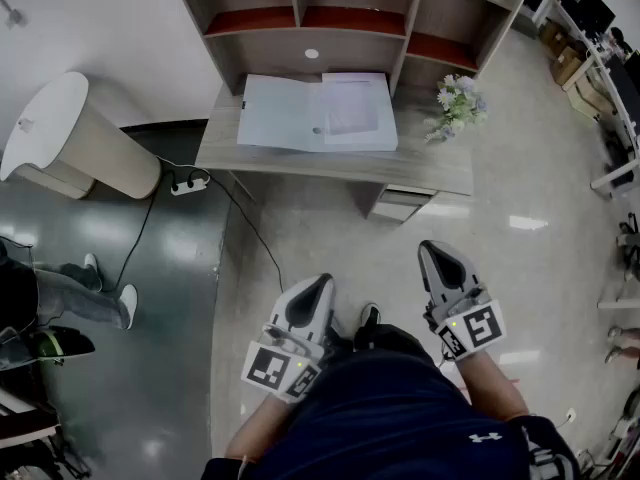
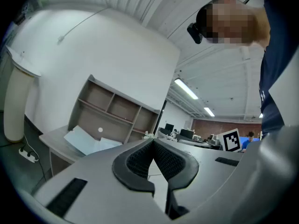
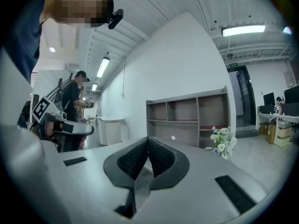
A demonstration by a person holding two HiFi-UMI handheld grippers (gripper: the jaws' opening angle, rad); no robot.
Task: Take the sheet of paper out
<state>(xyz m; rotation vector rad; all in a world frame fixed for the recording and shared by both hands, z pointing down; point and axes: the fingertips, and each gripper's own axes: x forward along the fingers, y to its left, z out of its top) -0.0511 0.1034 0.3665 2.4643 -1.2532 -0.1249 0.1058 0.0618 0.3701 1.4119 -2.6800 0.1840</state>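
Observation:
An open pale-blue folder (image 1: 317, 113) lies flat on the wooden desk (image 1: 440, 163), with a sheet of paper (image 1: 350, 111) on its right half. Both grippers hang close to the person's body, well short of the desk and above the floor. The left gripper (image 1: 318, 286) is shut, its pads meeting at the tips with nothing between them; in the left gripper view the left gripper (image 2: 153, 141) points at the folder (image 2: 84, 141) far off. My right gripper (image 1: 432, 250) is also shut and empty, and in its own view the right gripper (image 3: 148, 139) faces the desk's shelf unit (image 3: 187, 115).
A shelf unit (image 1: 350, 8) stands at the back of the desk. A bunch of flowers (image 1: 458, 103) sits at the desk's right end. A white round-topped stand (image 1: 70, 138) and a power strip (image 1: 188, 182) are at the left. Another person's legs (image 1: 90, 288) show at far left.

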